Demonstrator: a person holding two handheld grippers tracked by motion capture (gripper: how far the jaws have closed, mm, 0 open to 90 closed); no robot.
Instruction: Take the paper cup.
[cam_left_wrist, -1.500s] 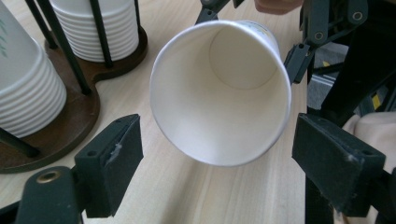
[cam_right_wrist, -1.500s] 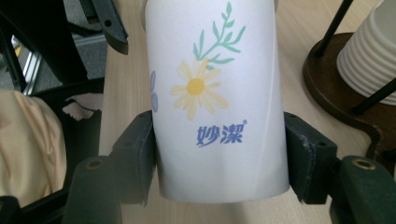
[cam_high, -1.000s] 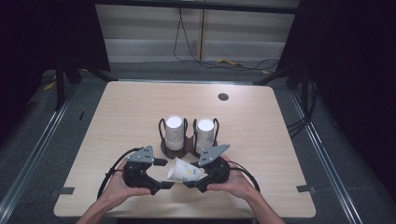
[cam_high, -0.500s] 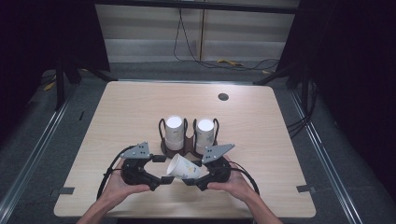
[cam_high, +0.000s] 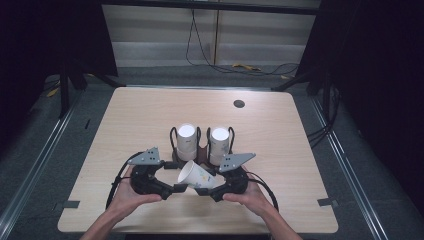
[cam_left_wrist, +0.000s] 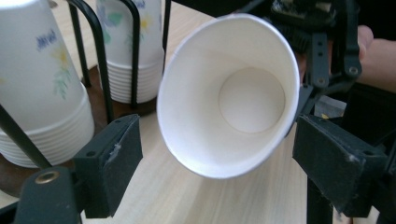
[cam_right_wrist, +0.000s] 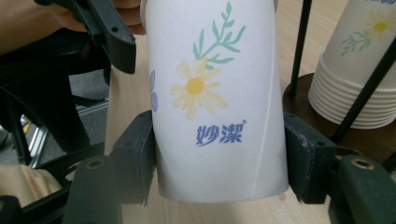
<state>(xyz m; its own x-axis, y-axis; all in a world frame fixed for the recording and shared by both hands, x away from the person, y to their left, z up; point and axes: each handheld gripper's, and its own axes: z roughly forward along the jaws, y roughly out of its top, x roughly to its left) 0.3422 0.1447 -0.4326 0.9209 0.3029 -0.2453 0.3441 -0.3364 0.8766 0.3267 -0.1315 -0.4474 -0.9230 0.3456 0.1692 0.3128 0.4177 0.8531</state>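
A white paper cup (cam_high: 196, 175) with a daisy print (cam_right_wrist: 196, 88) lies tilted above the table's front, its mouth (cam_left_wrist: 229, 98) towards my left gripper. My right gripper (cam_high: 209, 190) (cam_right_wrist: 219, 128) is shut on the cup's body, one jaw on each side. My left gripper (cam_high: 172, 189) (cam_left_wrist: 217, 128) stands open, its jaws on either side of the cup's rim; the right jaw sits very near it. Behind stand two stacks of upside-down cups, the left stack (cam_high: 187, 141) and the right stack (cam_high: 219, 144), in a black wire holder (cam_high: 201, 151).
The light wooden table (cam_high: 140, 120) has a round dark grommet (cam_high: 239, 104) at the back right. Beyond the table's far edge, cables (cam_high: 250, 67) lie on the floor. A person's hands (cam_high: 125, 197) hold both grippers near the front edge.
The cup has lifted slightly and turned its mouth more to the left. The left gripper has shifted a little left and up. The stacks have not moved.
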